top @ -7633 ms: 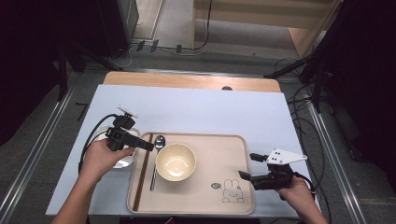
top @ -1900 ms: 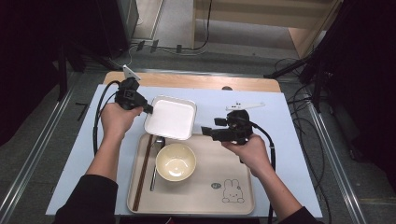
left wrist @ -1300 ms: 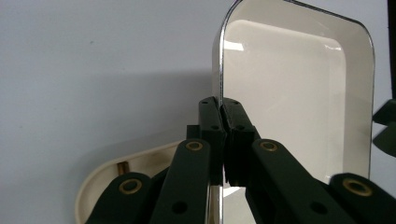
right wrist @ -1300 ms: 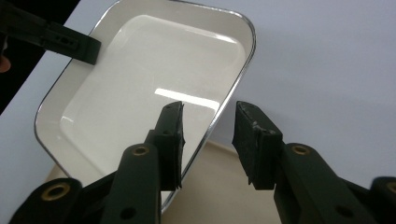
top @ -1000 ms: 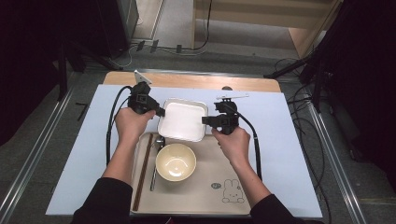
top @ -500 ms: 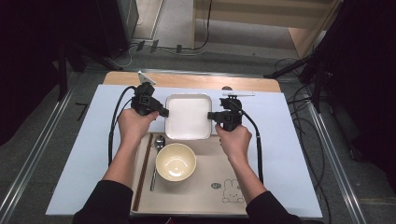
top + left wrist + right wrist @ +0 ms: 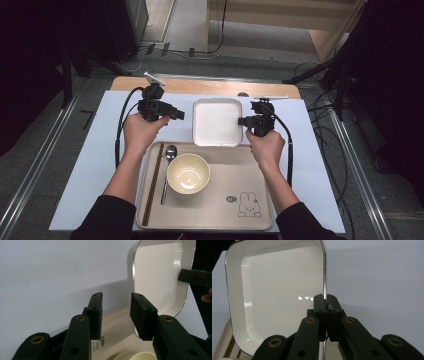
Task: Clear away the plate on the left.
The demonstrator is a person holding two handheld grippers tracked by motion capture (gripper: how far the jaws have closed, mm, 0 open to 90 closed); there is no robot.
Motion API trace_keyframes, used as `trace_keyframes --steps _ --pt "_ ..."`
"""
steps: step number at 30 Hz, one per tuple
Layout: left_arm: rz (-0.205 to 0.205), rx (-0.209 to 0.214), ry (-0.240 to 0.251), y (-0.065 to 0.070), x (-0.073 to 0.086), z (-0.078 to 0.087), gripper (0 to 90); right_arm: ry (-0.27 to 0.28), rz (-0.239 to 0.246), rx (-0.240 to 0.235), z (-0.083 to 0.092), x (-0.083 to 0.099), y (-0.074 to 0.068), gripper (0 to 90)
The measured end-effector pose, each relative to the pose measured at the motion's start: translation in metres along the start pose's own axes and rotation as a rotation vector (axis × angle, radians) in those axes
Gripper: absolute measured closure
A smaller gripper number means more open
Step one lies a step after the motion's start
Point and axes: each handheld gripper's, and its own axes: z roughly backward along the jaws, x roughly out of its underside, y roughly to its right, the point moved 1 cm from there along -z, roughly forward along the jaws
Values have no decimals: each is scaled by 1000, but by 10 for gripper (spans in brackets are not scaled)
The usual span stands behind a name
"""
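Right gripper (image 7: 325, 305) pinching right rim of white dish (image 7: 217, 121), dish sitting on table mat above tray (image 7: 250, 170). Left gripper (image 7: 116, 315) jaws just opening, nothing between, standing beside left rim. Risk: one-sided grip tilting dish if lifting.

White square dish (image 7: 217, 121), flat beyond tray (image 7: 260, 207)

Right gripper (image 7: 326, 305): two black jaws clamped on the thin right-hand rim of a glossy white, square, rounded-corner dish (image 7: 277, 295), which lies over a pale lavender table surface (image 7: 382, 277); beige tray corner (image 7: 223, 345) at lower left.
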Motion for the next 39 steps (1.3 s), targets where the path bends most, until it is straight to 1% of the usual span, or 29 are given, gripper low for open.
trace_keyframes --steps 3,4,5,6,9,10,12,14,16,19,21,23,25,26,29,33,36,39 --pt "-17 10 -13 -3 3 3 548 -3 -11 -1 6 -1 10 887" --pt "-19 7 -6 -4 3 5 538 -6 -3 0 8 -1 13 887" --pt "-27 4 -6 -5 4 6 528 -7 -2 2 9 0 16 887" --pt "-27 7 -4 -6 5 8 517 -15 -3 2 11 0 17 887" --pt "-52 13 5 -8 8 13 482 -28 -3 4 14 2 22 887" --pt "-61 15 7 -10 10 14 477 -32 -1 -1 15 3 25 888" --pt "-50 27 10 -12 12 16 465 -41 -5 -5 17 6 29 887" --pt "-60 39 -2 -15 14 18 454 -55 -14 -2 19 8 33 887" --pt "-69 28 -1 -17 17 19 451 -63 -18 -4 21 10 37 887" --pt "-71 45 1 -20 21 22 441 -71 -18 -4 25 14 42 887" --pt "-81 38 4 -21 24 24 432 -83 -16 -4 28 17 46 887" --pt "-92 30 -5 -23 27 26 428 -98 -22 -5 31 21 50 887" --pt "-99 34 -8 -25 29 27 425 -107 -21 -9 34 26 54 887" --pt "-101 36 -6 -25 30 28 422 -110 -15 -6 35 29 55 887" --pt "-104 46 -4 -26 33 29 416 -126 -24 -17 38 38 58 887" --pt "-108 47 0 -28 38 31 412 -144 -20 -18 38 50 63 887" --pt "-115 41 -2 -30 42 33 410 -153 -25 -27 39 60 66 887" --pt "-126 40 13 -33 46 34 408 -168 -24 -29 39 69 66 887"
